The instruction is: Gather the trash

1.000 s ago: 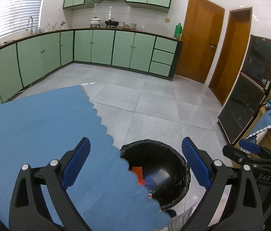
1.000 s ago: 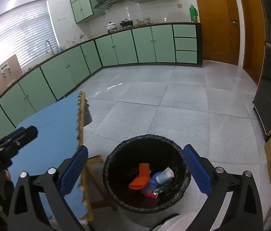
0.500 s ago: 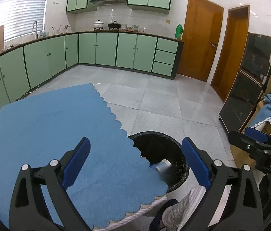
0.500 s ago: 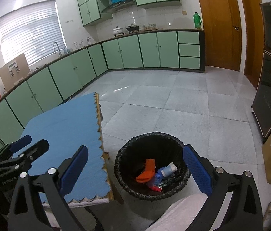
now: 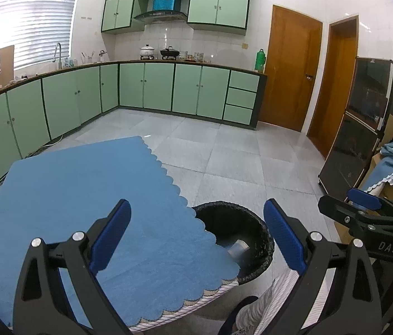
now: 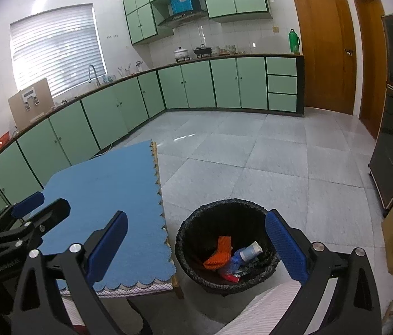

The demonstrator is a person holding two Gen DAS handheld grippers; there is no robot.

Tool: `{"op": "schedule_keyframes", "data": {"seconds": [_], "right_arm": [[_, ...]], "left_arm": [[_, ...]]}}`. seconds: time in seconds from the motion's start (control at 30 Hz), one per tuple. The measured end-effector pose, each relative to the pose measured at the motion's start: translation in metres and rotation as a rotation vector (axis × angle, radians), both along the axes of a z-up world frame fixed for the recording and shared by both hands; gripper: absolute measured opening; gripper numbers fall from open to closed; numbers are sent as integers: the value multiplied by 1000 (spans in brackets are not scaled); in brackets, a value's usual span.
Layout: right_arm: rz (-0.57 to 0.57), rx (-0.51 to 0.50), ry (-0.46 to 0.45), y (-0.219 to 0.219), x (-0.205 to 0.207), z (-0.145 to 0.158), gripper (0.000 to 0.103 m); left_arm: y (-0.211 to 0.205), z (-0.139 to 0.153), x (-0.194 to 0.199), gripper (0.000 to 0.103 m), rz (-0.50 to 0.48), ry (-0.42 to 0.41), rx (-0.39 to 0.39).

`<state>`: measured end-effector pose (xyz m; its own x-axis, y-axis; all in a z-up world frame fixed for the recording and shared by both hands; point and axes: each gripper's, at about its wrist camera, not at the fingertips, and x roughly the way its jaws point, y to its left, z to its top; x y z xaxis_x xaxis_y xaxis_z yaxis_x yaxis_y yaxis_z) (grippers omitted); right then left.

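Left claw (image 5: 196, 240): jaws spread wide, nothing between the blue pads (image 5: 111, 237). It hangs above the near edge of the table (image 5: 202, 297), which carries a blue cloth (image 5: 84, 195) with a scalloped border.

Right claw (image 6: 195, 244): jaws likewise spread wide and empty — its pads (image 6: 285, 247) frame the trash bin (image 6: 273, 256) below.

The trash bin is a round black container lined with a black bag, standing on the grey tiled floor (image 6: 252, 167) just beside the table's right corner. In the left wrist view the bin (image 5: 264, 254) sits at 5 o'clock from the cloth, partly hidden by it.

Collected trash lies inside the bin: an orange item (image 6: 220, 254) at 9 o'clock, a blue-and-white tube-like container (image 6: 248, 251) at centre, and a red piece (image 6: 232, 277) at 6 o'clock. The remaining pieces are too dark to identify.

The cloth surface shows no loose items.

Each claw appears in the other's view: the right one at 3 o'clock of the left wrist view, the left one at 9 o'clock of the right wrist view.

A person's striped trouser leg (image 6: 266, 310) shows at 6 o'clock — beside the bin.
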<state>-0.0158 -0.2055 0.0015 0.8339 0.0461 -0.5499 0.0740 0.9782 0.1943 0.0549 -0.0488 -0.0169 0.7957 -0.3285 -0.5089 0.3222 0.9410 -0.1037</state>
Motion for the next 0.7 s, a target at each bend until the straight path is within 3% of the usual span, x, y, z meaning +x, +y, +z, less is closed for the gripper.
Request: {"op": "schedule_keyframes", "data": {"seconds": [0.7], "right_arm": [[24, -26, -33, 13, -1, 6, 97]], "left_arm": [[6, 5, -11, 93, 14, -22, -3]]}}
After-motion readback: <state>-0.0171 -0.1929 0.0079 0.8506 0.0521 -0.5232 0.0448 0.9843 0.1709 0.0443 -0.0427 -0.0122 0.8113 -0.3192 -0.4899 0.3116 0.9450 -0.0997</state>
